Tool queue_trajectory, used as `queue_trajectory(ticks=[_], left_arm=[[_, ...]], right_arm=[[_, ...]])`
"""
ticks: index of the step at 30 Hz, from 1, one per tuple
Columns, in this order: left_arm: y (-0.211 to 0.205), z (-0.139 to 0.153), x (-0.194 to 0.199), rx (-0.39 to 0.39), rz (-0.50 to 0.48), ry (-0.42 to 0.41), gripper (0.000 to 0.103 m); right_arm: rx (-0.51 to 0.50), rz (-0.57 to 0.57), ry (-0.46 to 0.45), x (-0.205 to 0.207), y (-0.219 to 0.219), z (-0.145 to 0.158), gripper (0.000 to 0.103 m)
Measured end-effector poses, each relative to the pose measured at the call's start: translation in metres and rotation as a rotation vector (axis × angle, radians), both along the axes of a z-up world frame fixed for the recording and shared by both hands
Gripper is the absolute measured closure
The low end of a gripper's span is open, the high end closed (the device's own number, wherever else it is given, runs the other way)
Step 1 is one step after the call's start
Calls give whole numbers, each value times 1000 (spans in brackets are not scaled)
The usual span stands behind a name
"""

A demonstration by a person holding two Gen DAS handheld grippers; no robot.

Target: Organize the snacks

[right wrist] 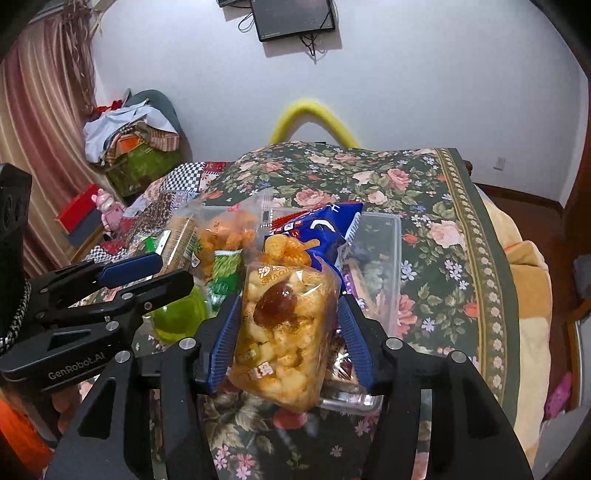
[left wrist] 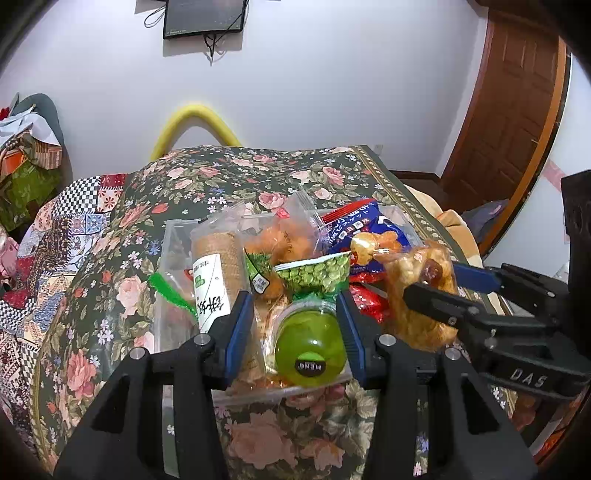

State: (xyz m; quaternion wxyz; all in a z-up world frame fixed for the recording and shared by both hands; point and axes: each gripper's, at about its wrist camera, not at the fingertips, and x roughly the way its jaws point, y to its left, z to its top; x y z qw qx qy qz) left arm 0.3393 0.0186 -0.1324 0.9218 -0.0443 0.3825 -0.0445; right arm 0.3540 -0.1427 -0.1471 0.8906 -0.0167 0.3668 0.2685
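A clear plastic bin [left wrist: 255,397] on the floral table holds several snack packs: a blue bag [left wrist: 369,225], a green pea pack [left wrist: 317,271], a biscuit roll [left wrist: 218,266]. My left gripper [left wrist: 295,310] is shut on a green jelly cup [left wrist: 310,349] over the bin's near edge. My right gripper [right wrist: 286,314] is shut on a clear bag of orange puffed snacks [right wrist: 284,332], held above the bin's right part [right wrist: 391,266]. That bag [left wrist: 421,295] and the right gripper show at right in the left wrist view. The left gripper [right wrist: 166,269] and jelly cup [right wrist: 181,317] show at left in the right wrist view.
The table has a dark floral cloth [left wrist: 258,177] with a yellow foam arch [left wrist: 195,118] behind it. A patchwork-covered bed [left wrist: 55,240] with piled things lies to the left. A wooden door [left wrist: 517,110] stands at right, a monitor [left wrist: 203,18] hangs on the wall.
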Motion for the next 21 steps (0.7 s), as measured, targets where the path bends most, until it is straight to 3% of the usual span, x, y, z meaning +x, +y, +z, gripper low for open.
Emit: queue_trajectory(ticks=[5, 10, 16, 18, 21], left_arm=[[1, 24, -25, -1, -4, -59, 57], [5, 67, -66, 4, -5, -164, 57], [9, 119, -129, -4, -16, -302, 56], [8, 131, -148, -1, -15, -342, 53], [9, 149, -180, -10, -2, -407, 38]], right_arm=[[23, -15, -36, -17, -8, 21, 52], [60, -31, -114, -46, -18, 56, 52], [104, -49, -243, -108, -27, 102, 52], [121, -47, -272, -126, -28, 112, 52], [138, -45, -316, -154, -28, 125, 52]])
